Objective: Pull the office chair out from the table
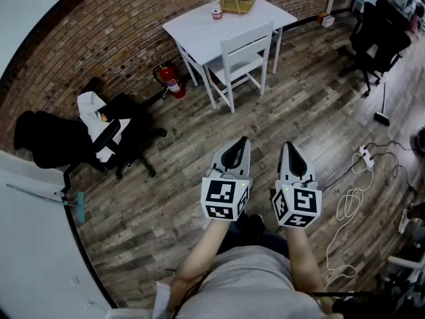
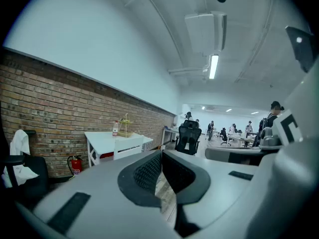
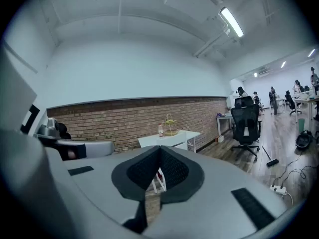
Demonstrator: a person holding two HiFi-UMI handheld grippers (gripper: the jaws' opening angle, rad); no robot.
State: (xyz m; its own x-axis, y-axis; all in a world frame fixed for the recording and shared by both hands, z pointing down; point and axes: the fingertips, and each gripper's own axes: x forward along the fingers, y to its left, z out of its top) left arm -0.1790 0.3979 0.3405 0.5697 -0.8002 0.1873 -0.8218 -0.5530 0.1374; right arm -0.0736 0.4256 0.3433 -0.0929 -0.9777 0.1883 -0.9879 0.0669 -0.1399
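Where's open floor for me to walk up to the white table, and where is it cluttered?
Bare planks run straight ahead to the white chair at the white table. Crowded: cables on the right, black office chair and fire extinguisher on the left.

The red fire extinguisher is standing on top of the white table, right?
Not quite. The fire extinguisher is red, but it stands on the floor against the brick wall, just beside the white table, not on top of it. The head view shows this.
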